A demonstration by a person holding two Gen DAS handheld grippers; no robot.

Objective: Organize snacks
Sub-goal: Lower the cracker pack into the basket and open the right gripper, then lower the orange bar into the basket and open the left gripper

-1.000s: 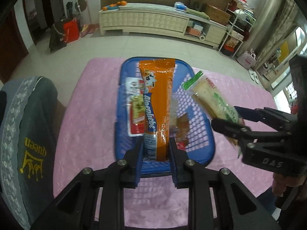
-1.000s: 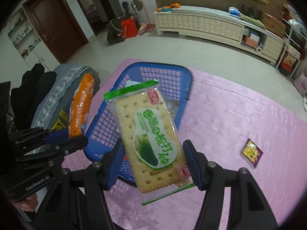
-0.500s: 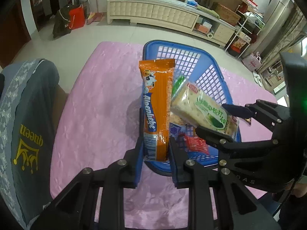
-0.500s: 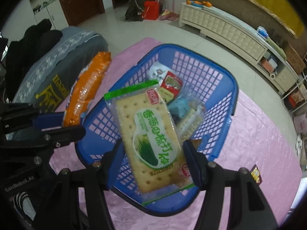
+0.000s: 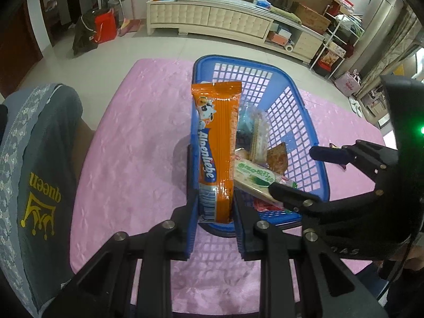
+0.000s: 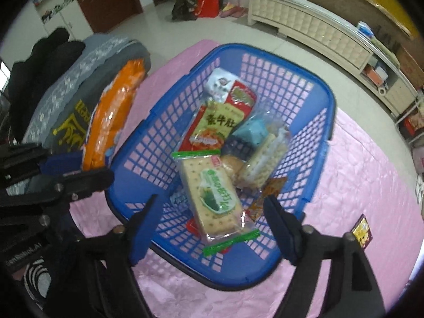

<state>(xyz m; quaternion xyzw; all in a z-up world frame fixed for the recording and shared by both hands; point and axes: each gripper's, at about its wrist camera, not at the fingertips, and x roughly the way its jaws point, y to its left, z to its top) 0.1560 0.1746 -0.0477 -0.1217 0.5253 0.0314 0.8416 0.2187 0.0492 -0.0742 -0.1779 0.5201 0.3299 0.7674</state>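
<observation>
A blue plastic basket (image 6: 318, 143) (image 5: 299, 111) stands on the pink tablecloth and holds several snack packs. My left gripper (image 5: 216, 185) is shut on an orange Alpenliebe pack (image 5: 216, 143), held upright at the basket's near left rim; the pack also shows in the right wrist view (image 6: 111, 116). My right gripper (image 6: 212, 209) is open over the basket's near end. The green-and-white cracker pack (image 6: 212, 196) (image 5: 254, 179) lies loose in the basket between its jaws, on other snacks.
A small dark red-and-yellow packet (image 6: 361, 232) lies on the pink cloth (image 5: 137, 132) right of the basket. A grey chair cover (image 5: 31, 164) with a yellow crown print is at the left. A long white cabinet (image 5: 212, 18) stands far behind.
My right gripper has opened and the cracker pack has dropped into the basket. My left gripper still holds the orange pack at the basket's left side.
</observation>
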